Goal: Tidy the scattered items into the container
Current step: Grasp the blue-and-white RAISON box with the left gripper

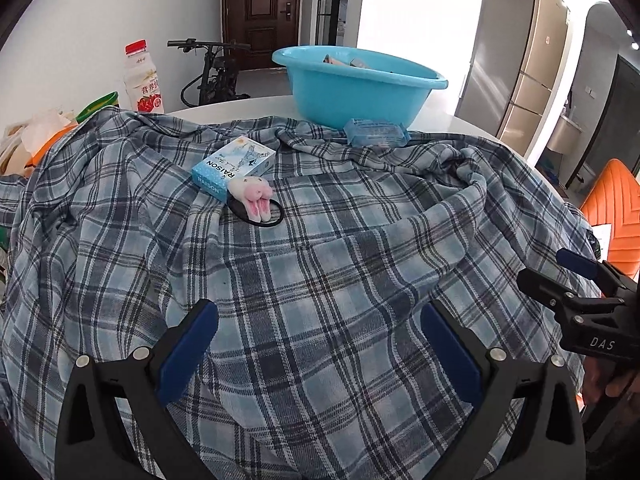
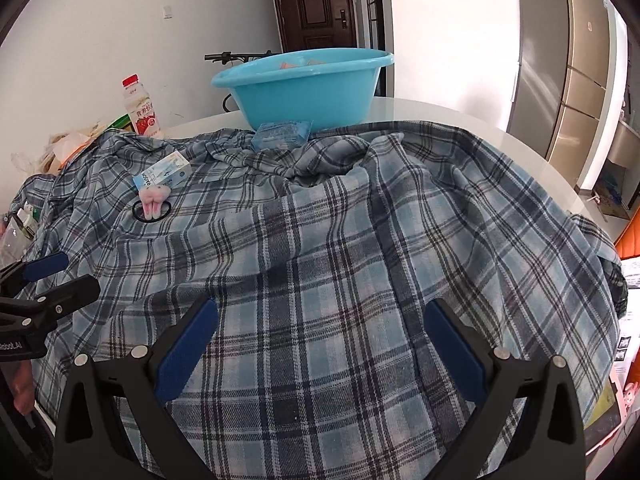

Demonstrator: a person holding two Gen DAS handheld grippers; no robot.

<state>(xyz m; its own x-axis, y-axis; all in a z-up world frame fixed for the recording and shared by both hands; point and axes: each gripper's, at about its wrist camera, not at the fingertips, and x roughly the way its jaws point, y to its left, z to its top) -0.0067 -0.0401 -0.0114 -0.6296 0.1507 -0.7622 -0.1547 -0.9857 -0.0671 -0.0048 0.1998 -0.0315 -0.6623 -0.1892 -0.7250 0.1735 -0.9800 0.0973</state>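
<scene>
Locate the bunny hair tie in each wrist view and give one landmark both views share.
Left wrist view: bunny hair tie left of centre on the plaid shirt, touching the RAISON box.
Right wrist view: bunny hair tie far left, just below that box.
Shared landmark: blue basin at the back.
</scene>
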